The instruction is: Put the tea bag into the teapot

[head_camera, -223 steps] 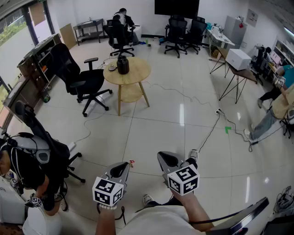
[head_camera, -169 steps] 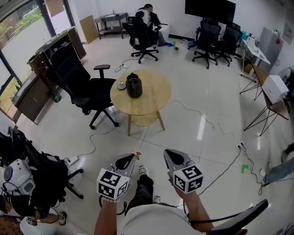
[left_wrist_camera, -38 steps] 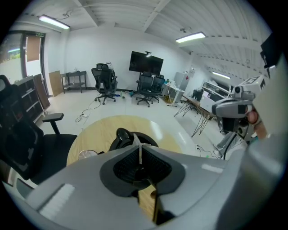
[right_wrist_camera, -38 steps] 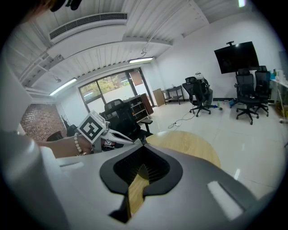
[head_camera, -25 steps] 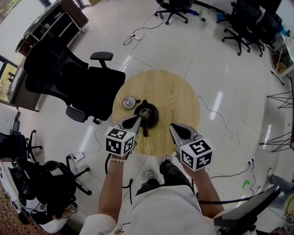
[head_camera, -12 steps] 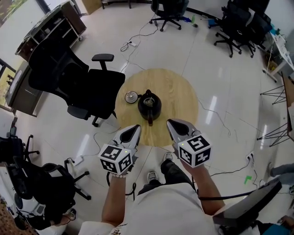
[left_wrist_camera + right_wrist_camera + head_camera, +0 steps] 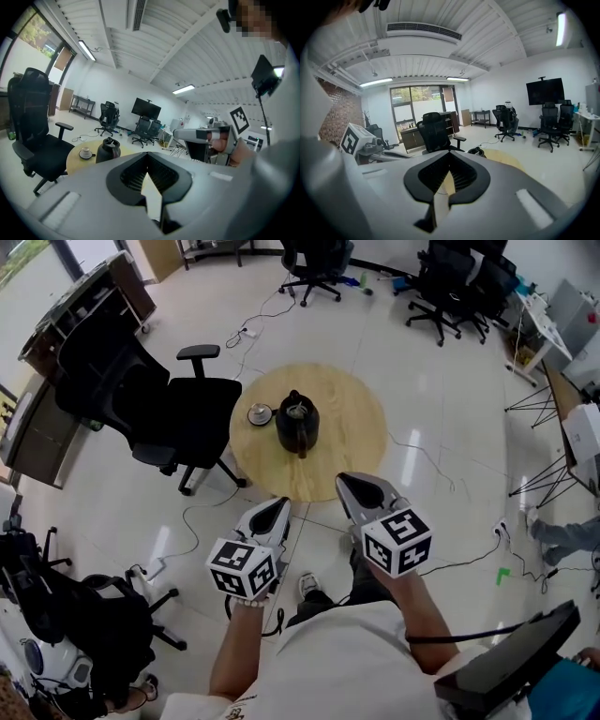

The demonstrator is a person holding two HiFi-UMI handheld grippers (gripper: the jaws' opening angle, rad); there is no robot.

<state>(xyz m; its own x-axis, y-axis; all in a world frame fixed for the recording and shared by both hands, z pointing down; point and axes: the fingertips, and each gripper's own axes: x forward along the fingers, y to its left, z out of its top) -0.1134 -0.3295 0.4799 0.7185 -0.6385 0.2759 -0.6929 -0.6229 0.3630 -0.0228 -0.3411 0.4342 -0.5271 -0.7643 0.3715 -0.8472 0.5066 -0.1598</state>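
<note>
From where I stand, the pale tiled floor (image 7: pixel 450 427) gives plenty of open room to the right of the round wooden worktop (image 7: pixel 352 427). The left is crowded by a big black office chair (image 7: pixel 141 399) pushed up against its rim. Loose cables (image 7: pixel 441 474) trail across the tiles on the right and near the person's feet, so I'd watch my step there.

The dark teapot (image 7: pixel 297 426) sits just left of the worktop's middle, with a small cup on a saucer (image 7: pixel 260 414) just beside it on the chair side. There is clear wood all round to the near edge.

I can't see the tea bag in either gripper. A pale spot shows at the teapot's top, which may be the bag already inside, but it's too small to be sure.

The left hand-held gripper (image 7: pixel 272 513) and the right hand-held gripper (image 7: pixel 354 487) hang short of the worktop's near edge, over the floor. Each has its jaws closed together with nothing between them.

If the bag is in, I'd judge little is left to do but keep both grippers clear. If it needs another go, come in over the near edge and straight down onto the opening. That keeps clear of the cup and of the handle pointing toward the person.
</note>
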